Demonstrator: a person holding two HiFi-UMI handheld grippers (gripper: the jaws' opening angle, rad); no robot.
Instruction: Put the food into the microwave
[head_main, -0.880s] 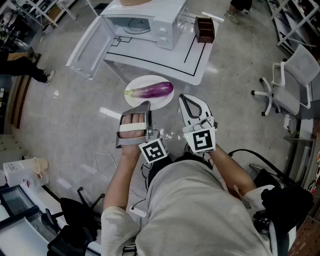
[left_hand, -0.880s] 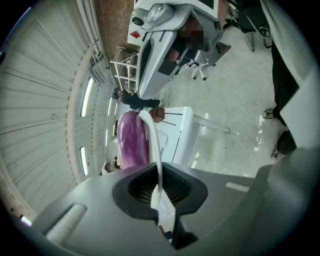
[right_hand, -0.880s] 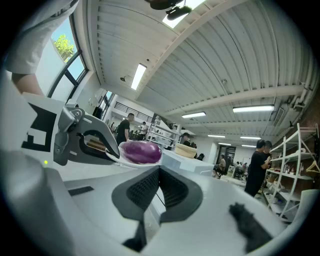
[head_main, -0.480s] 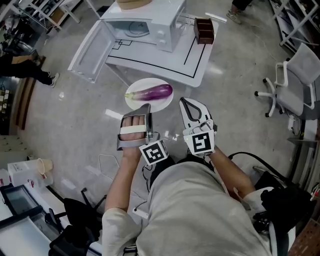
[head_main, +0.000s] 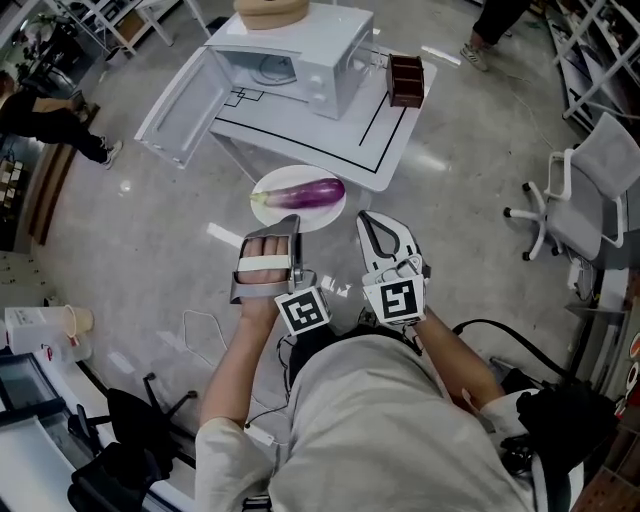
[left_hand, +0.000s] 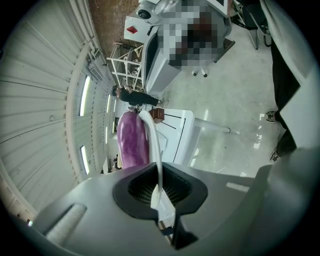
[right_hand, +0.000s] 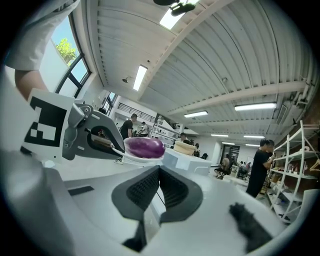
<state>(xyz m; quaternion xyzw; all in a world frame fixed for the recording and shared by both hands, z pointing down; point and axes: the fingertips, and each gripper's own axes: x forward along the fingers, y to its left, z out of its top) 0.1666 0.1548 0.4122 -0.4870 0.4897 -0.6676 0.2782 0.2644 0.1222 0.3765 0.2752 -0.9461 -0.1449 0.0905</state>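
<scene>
The eggplant (head_main: 305, 194) lies on its side on a white plate (head_main: 320, 213), its long axis running across the head view from left to right. The pale green stem end points to the person's left and the rounded purple end to the right. That axis sits crosswise to the line of the left gripper (head_main: 292, 222), which reaches the plate from the near side. The plate is carried in the air above the floor, just in front of the near edge of the white table (head_main: 380, 130). In the left gripper view the plate's rim (left_hand: 155, 150) shows edge-on, pinched between the two dark jaw pads, with the eggplant (left_hand: 132, 140) beyond it on one face. So the left gripper (left_hand: 159, 187) is clamped on the plate's rim. The right gripper (head_main: 375, 222) hangs just beside the left one, apart from the plate. Its own view shows the right gripper (right_hand: 160, 185) with its ribbed jaws pressed together and nothing between them. The eggplant (right_hand: 144, 147) shows up ahead to that view's left. On the table stands the white microwave (head_main: 290, 55) with its door (head_main: 185, 105) swung wide open toward the left. A tan round object (head_main: 265, 10) rests on top of it and a small brown box (head_main: 406, 80) stands to its right. A grey office chair (head_main: 590, 190) is well off to the right.
</scene>
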